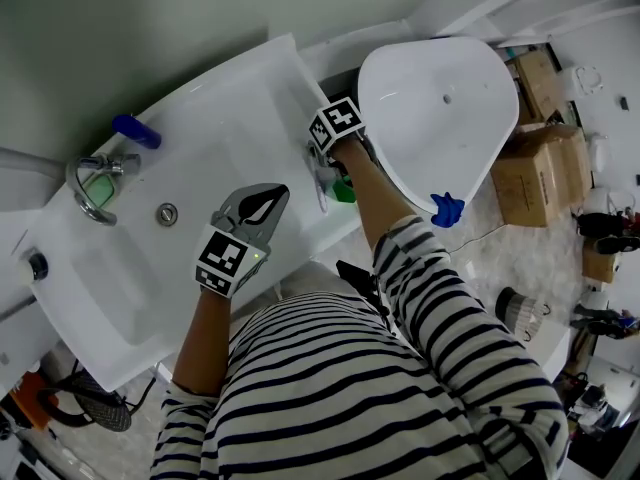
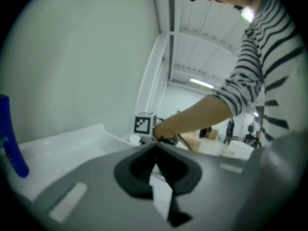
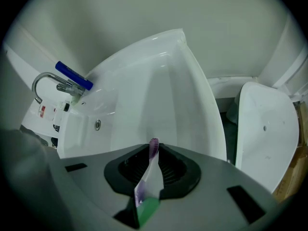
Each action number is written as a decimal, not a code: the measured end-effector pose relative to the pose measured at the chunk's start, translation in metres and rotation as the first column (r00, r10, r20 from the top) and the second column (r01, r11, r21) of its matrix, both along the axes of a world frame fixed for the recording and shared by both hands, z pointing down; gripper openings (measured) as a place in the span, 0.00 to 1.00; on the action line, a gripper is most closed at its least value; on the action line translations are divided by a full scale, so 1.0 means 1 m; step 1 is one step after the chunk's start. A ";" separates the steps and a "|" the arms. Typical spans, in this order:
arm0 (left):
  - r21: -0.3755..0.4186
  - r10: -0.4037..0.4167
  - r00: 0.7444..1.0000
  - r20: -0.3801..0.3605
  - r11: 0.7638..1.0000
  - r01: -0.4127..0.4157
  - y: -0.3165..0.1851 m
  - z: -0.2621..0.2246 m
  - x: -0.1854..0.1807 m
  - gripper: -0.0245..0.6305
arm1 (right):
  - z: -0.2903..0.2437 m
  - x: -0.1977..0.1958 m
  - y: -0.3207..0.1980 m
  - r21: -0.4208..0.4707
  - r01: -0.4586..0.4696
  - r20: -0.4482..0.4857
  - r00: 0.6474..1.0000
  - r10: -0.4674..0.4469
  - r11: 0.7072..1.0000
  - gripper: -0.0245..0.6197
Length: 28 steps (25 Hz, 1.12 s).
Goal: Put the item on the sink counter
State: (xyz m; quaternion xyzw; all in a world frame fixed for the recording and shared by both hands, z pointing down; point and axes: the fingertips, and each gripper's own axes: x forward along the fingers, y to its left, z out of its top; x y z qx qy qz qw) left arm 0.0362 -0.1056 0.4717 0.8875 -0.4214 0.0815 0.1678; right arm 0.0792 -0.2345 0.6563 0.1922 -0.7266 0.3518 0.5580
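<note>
Right gripper (image 3: 153,150): clamped on a toothbrush (image 3: 150,170), jaws pressed to either side of its pale neck.
Toothbrush: upright between the jaws, purple bristle head poking just past the tips, green handle end low in the grip; in the head view it hangs at the right-hand edge of the sink counter (image 1: 250,108), and that view does not settle whether it touches.
Left gripper (image 2: 155,150): jaws drawn together with nothing in them, held above the front right part of the sink bowl (image 1: 120,258).
Person: striped sleeves (image 1: 450,318), one bare forearm reaching to each gripper; marker cubes (image 1: 335,123) ride on both tools.
Sink bowl: white, sunk into the counter, a round metal drain (image 1: 167,213) in its wall.
Tap (image 1: 95,183): chrome, curved, at the back left corner of the counter, with a blue handle (image 1: 135,130) just beside it.
Second sink (image 1: 440,98): a separate white bowl beyond the counter's right edge, its hollow side facing the head camera, one small hole in it, a small blue object (image 1: 447,208) at its lower rim.
Cardboard boxes (image 1: 535,158): stacked on the floor behind the second sink; contents cannot be made out.
</note>
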 end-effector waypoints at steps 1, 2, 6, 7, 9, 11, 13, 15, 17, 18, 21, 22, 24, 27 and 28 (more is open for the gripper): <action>0.001 -0.001 1.000 0.001 1.000 0.001 0.000 -0.001 -0.001 0.05 | -0.003 -0.002 0.000 0.003 -0.001 0.012 1.000 0.001 1.000 0.13; 0.002 -0.001 1.000 0.002 1.000 0.001 0.001 -0.001 -0.001 0.05 | -0.006 -0.005 -0.001 0.007 -0.002 0.026 1.000 0.001 1.000 0.12; -0.004 -0.005 1.000 0.013 1.000 0.005 0.005 0.001 -0.004 0.05 | -0.023 -0.015 -0.001 0.038 0.004 0.084 0.996 -0.007 0.999 0.12; 0.000 -0.006 1.000 0.012 1.000 0.006 0.005 0.000 -0.004 0.05 | -0.029 -0.017 0.000 0.050 0.007 0.101 0.995 -0.012 0.999 0.12; 0.013 -0.007 1.000 0.005 1.000 0.007 0.005 -0.006 -0.004 0.05 | -0.040 -0.022 0.000 0.083 0.014 0.133 0.991 -0.025 0.996 0.11; 0.022 -0.008 1.000 0.003 1.000 0.008 0.005 -0.009 -0.005 0.05 | -0.054 -0.025 0.001 0.122 0.020 0.165 0.985 -0.040 0.992 0.11; 0.027 -0.008 1.000 0.003 1.000 0.008 0.005 -0.012 -0.005 0.05 | -0.068 -0.028 0.002 0.162 0.024 0.197 0.979 -0.056 0.987 0.11; 0.030 -0.008 1.000 0.004 1.000 0.007 0.006 -0.013 -0.005 0.05 | -0.082 -0.031 0.003 0.201 0.025 0.229 0.971 -0.072 0.979 0.11; 0.031 -0.002 1.000 0.009 1.000 0.002 0.006 -0.013 -0.005 0.05 | -0.094 -0.033 0.004 0.237 0.025 0.254 0.963 -0.087 0.971 0.11; 0.030 0.002 1.000 0.010 1.000 -0.002 0.007 -0.013 -0.004 0.05 | -0.099 -0.034 0.005 0.253 0.024 0.264 0.960 -0.093 0.967 0.11; 0.034 0.012 1.000 0.013 0.999 -0.013 0.008 -0.015 -0.001 0.05 | -0.114 -0.035 0.006 0.291 0.011 0.302 0.948 -0.102 0.957 0.10; 0.037 0.015 1.000 0.015 0.999 -0.016 0.008 -0.016 0.000 0.05 | -0.119 -0.035 0.006 0.301 0.006 0.314 0.944 -0.105 0.953 0.09; 0.040 0.020 1.000 0.017 0.999 -0.021 0.008 -0.018 0.002 0.05 | -0.129 -0.035 0.006 0.326 -0.003 0.335 0.936 -0.113 0.945 0.09; 0.042 0.027 0.999 0.021 0.999 -0.028 0.009 -0.019 0.003 0.05 | -0.145 -0.033 0.006 0.369 -0.024 0.370 0.921 -0.124 0.929 0.09; 0.042 0.029 0.999 0.023 0.999 -0.030 0.010 -0.020 0.004 0.05 | -0.150 -0.032 0.006 0.384 -0.032 0.382 0.915 -0.128 0.923 0.09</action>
